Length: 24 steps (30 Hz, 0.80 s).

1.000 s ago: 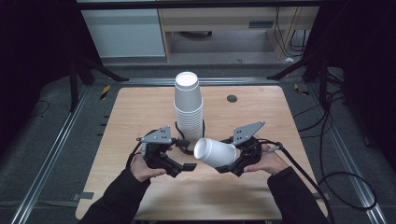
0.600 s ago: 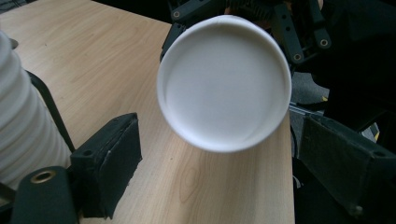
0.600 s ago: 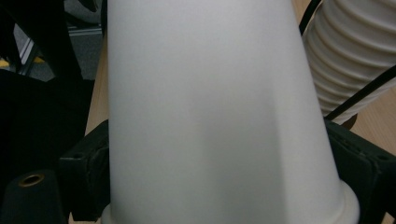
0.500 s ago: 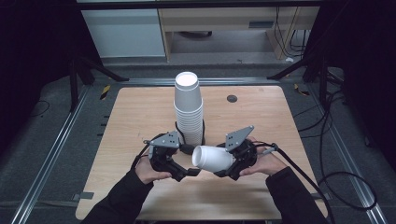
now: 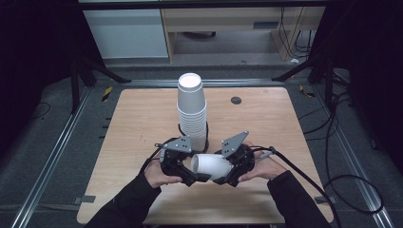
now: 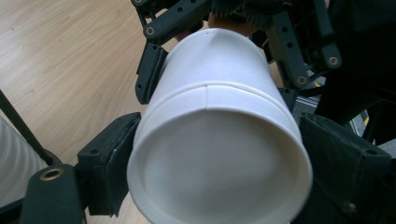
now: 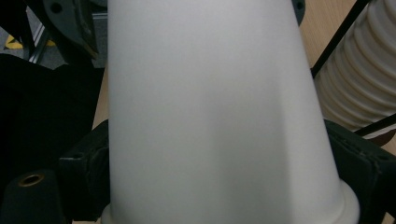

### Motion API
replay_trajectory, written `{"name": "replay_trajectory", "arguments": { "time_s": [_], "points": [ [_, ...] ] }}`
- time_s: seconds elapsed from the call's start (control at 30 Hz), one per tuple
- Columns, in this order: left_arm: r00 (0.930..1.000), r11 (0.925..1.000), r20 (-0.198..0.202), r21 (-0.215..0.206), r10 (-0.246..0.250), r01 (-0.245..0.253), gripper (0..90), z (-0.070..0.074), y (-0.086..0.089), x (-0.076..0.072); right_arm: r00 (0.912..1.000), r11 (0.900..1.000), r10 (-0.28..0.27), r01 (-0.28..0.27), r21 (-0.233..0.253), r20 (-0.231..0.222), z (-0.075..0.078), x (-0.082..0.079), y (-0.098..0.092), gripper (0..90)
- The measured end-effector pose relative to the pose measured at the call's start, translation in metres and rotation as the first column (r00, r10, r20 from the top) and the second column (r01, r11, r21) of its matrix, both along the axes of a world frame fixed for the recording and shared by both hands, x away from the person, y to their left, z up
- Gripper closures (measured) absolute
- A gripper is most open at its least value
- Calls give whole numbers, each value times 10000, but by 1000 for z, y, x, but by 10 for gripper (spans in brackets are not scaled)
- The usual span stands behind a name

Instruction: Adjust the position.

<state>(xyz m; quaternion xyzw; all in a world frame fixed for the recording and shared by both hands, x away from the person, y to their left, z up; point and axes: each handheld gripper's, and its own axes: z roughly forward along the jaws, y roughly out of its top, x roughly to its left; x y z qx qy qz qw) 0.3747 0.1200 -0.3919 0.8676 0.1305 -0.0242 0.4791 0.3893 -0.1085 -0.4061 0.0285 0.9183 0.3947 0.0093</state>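
A white paper cup [image 5: 211,166] lies on its side in the air above the table's front, held between both grippers. My right gripper [image 5: 230,172] is shut on its rim end, and in the right gripper view the cup [image 7: 210,116] tapers away between the pads [image 7: 86,172]. My left gripper [image 5: 196,172] has its jaws on either side of the base end. In the left gripper view the recessed base [image 6: 219,158] faces the camera, with a pad [image 6: 112,163] against each side. A tall stack of upturned white cups [image 5: 191,109] stands just behind.
The wooden table [image 5: 142,118] has a small dark disc [image 5: 236,100] at the back right. A black cable [image 5: 304,173] trails from the right gripper off the table. Metal rails [image 5: 57,152] run along the table's sides.
Both hands have come together. The left gripper moved right until its jaws sat around the cup's base, while the right gripper carried the cup slightly left and down.
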Motion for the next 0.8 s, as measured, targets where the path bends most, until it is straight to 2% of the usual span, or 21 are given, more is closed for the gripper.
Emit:
{"name": "replay_trajectory", "arguments": {
  "time_s": [0.1, 0.33, 0.63, 0.8],
  "points": [
    [10000, 9999, -12, 66, 78, -78, 200, -1, -1, 1, 10000, 10000, 19, -19, 22, 10, 0, 0, 1, 109],
    [9995, 9999, -299, -34, 121, -122, 211, -1, 0, 2, 10000, 10000, -11, 11, 66, -8, 1, 0, 1, 110],
    [9993, 9997, -304, -62, 218, -220, 222, -1, 0, 1, 10000, 9999, -17, 18, 112, -91, 1, 1, 1, 105],
    [9995, 9997, -233, 59, 228, -226, 223, -2, -1, 0, 10000, 10000, 17, -17, 47, -55, -1, 1, 2, 95]
  ]
}}
